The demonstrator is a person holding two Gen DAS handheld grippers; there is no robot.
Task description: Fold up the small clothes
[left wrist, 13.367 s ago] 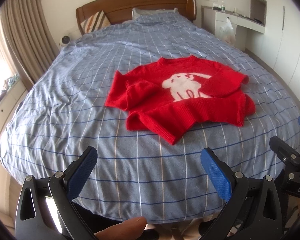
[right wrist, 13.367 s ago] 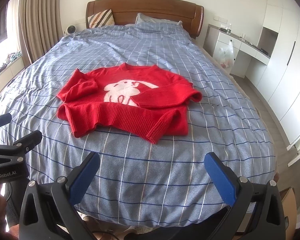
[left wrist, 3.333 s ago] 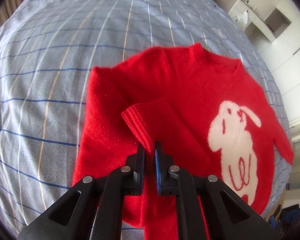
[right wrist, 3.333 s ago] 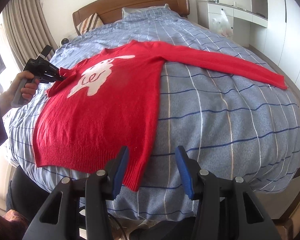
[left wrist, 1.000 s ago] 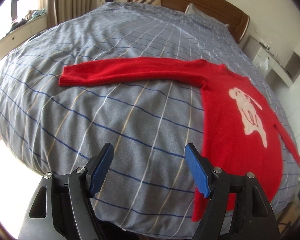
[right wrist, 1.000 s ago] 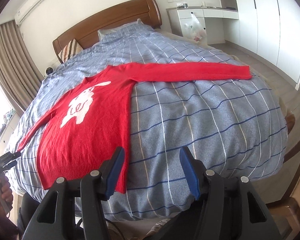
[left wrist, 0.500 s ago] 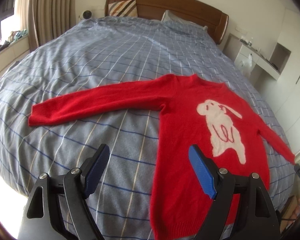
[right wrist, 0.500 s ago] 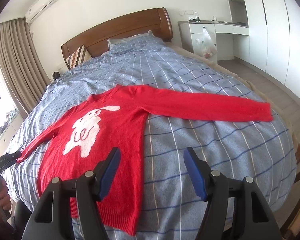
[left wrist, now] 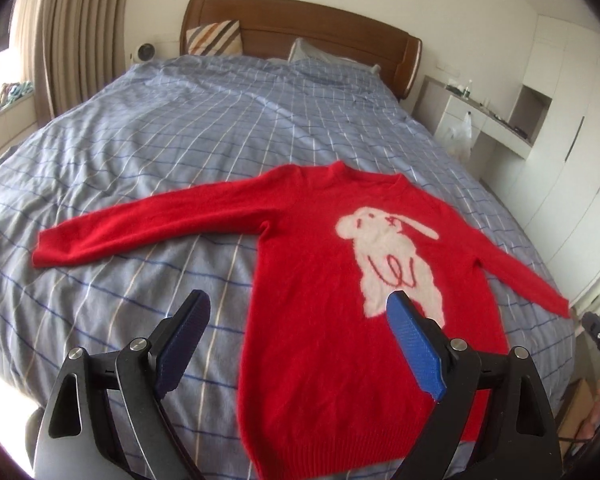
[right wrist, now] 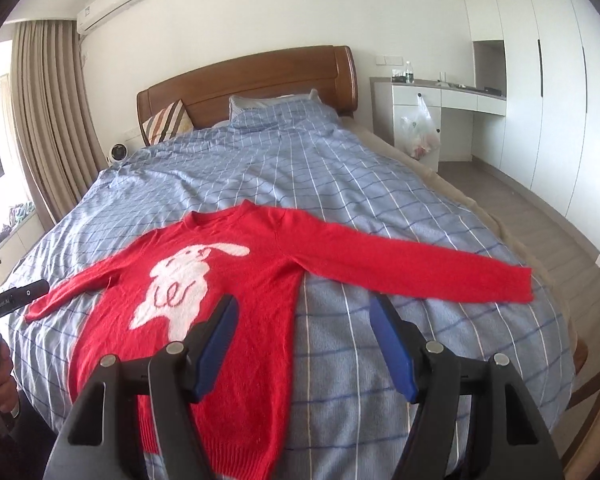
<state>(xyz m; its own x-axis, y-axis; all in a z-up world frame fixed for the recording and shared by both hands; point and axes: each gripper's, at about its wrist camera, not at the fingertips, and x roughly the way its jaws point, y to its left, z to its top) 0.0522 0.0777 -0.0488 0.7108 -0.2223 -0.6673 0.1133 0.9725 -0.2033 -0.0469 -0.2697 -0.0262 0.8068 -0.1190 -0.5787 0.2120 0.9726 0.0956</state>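
Just beyond fingers (left wrist: 412,344), sweater (left wrist: 320,320).

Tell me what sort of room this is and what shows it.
A bedroom in a home. A large bed with a blue checked cover and a wooden headboard fills the room, with built-in white wardrobes along one side. A red sweater lies spread flat on the bed.
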